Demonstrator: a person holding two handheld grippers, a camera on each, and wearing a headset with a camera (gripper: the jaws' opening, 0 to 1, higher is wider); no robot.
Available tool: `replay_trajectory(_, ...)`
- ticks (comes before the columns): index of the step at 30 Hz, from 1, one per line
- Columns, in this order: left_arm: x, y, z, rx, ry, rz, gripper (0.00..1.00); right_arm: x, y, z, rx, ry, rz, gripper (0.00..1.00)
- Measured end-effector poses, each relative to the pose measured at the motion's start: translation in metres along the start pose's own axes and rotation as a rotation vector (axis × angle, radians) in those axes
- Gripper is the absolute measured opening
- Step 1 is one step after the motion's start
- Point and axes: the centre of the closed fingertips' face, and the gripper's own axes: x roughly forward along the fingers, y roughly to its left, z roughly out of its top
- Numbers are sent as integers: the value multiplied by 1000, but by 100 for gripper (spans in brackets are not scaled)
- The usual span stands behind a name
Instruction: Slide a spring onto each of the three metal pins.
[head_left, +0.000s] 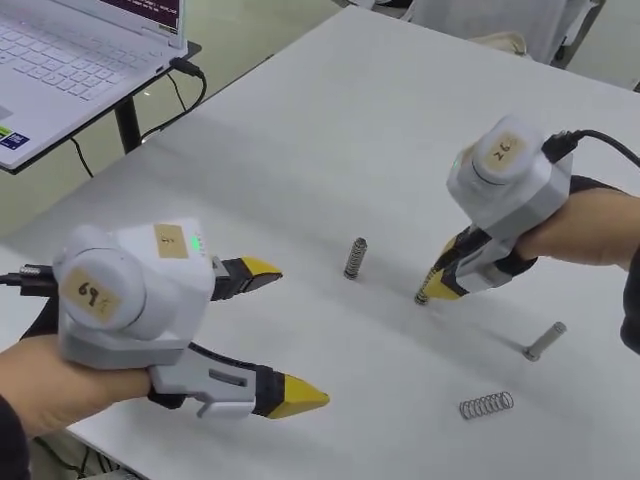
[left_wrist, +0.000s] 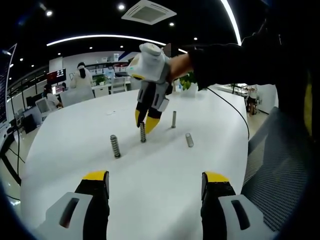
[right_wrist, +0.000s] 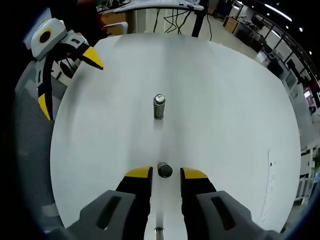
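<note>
**Loose spring lies nearest the right gripper**

Head view: the right gripper (head_left: 432, 288) has its jaws flanking a sprung pin (head_left: 422, 295), grip unclear; the loose spring (head_left: 487, 404) lies flat near it, beside the upright bare pin (head_left: 545, 340); the left gripper (head_left: 282, 333) is spread, well apart. Left gripper view: spring flat, bare pin upright just behind it. Right gripper view: jaws narrowly parted round the pin top.

From where I stand, the tan sticker (head_left: 88, 294) on the round cap of the left gripper (head_left: 283, 332) bears handwriting that reads like "69". The small tag (head_left: 171, 241) on its top edge is too tiny to read. The right gripper (head_left: 430, 290) wears a paper label (head_left: 504, 152) with two scrawled characters, perhaps "2C". The laptop (head_left: 60, 60) has a decal (head_left: 12, 138) at its near edge, which is a blur.
</note>
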Motion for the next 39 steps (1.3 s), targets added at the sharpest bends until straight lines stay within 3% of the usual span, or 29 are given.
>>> replay_trajectory(24, 0, 2, 5, 18, 12, -7, 71, -31, -6, 14, 37, -105, -63, 33)
replay_trajectory(39, 2, -1, 12, 35, 17, -19, 70, -49, -2, 10, 71, -158, -96, 37)
